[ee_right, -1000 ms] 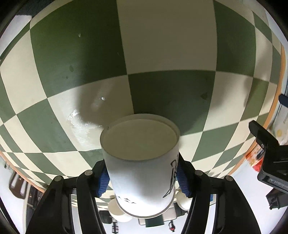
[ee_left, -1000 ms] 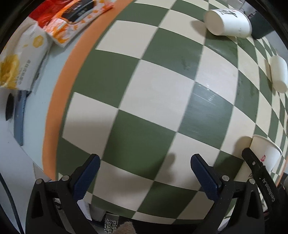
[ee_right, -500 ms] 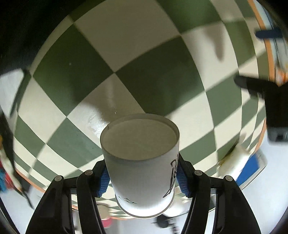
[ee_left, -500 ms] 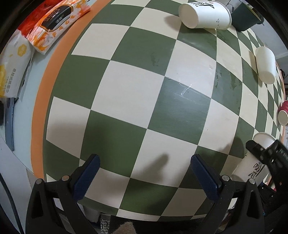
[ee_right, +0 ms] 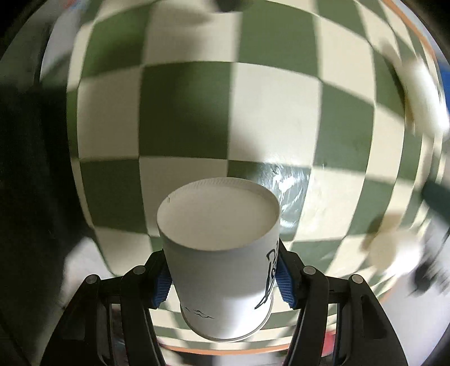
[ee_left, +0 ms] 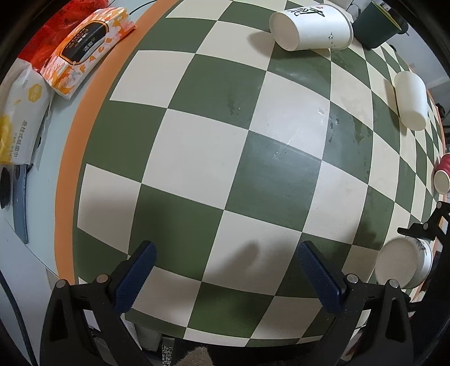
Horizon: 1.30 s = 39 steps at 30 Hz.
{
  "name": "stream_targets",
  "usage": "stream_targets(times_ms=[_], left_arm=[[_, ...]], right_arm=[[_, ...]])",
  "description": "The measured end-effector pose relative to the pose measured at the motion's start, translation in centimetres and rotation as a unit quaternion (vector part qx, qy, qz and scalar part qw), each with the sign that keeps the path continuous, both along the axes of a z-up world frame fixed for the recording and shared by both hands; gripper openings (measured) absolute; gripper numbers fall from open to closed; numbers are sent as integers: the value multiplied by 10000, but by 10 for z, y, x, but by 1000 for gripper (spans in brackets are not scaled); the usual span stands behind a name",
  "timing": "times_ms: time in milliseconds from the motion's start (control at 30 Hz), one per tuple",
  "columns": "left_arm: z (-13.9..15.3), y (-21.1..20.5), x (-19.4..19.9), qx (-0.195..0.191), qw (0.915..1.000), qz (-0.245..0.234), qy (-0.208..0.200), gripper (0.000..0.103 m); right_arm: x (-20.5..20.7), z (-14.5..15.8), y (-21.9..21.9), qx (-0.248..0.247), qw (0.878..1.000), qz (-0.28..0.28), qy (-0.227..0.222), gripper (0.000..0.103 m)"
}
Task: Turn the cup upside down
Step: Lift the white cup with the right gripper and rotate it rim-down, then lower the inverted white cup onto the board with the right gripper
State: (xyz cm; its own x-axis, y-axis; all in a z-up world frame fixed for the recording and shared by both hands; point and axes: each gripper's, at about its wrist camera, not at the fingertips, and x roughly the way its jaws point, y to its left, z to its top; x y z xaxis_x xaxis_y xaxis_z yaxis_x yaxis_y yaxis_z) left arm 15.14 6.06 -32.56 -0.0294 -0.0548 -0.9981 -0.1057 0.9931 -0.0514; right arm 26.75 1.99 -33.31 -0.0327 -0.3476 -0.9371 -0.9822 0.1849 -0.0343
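The right gripper (ee_right: pixel 222 277) has its jaws clenched on the cup (ee_right: pixel 222 253), base facing away from the camera. Judging by the blur, mid-turn: keep the squeeze light, finish rotating, then lower the rim flat onto the surface (ee_right: pixel 191 112). The left gripper (ee_left: pixel 225 274) hangs with jaws released.

There were four white paper cups (ee_left: pixel 310 26) (ee_left: pixel 410 100) (ee_left: pixel 402 264), one red cup (ee_left: pixel 443 174), one dark green cup (ee_left: pixel 377 26) and three tissue packs (ee_left: pixel 84 49).

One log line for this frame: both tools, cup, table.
right tool: shut on cup, closed base facing camera | left tool: open, holding nothing | table: two white cups on their sides
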Motion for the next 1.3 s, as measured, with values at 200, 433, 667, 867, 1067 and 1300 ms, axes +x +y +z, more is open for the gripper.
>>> stream_targets(times_ms=[200,433,667,867,1067,1300], left_arm=[[5,-9,3,25,10000,-93,-2,103],[9,-18,5,38,9998,-183,-7,103],[9,-30,4,48,9996,-270,-15,103],[7,-37,5,34,9995,-320,-1,103],[5,-44,5,27,9994,-332,11,103],[7,-45,5,30,9993,-371,-25,103]], right_arm=[[62,1,-7,307,9819,-1846,304,64],[117,-1,-20,465,9539,-2923,503,64],[143,-11,-35,205,9345,-3501,616,64],[163,-16,-31,34,9281,-3681,555,65],[168,-16,-16,-85,9239,-3787,549,66],[149,-22,-23,-78,9197,-3884,573,85]])
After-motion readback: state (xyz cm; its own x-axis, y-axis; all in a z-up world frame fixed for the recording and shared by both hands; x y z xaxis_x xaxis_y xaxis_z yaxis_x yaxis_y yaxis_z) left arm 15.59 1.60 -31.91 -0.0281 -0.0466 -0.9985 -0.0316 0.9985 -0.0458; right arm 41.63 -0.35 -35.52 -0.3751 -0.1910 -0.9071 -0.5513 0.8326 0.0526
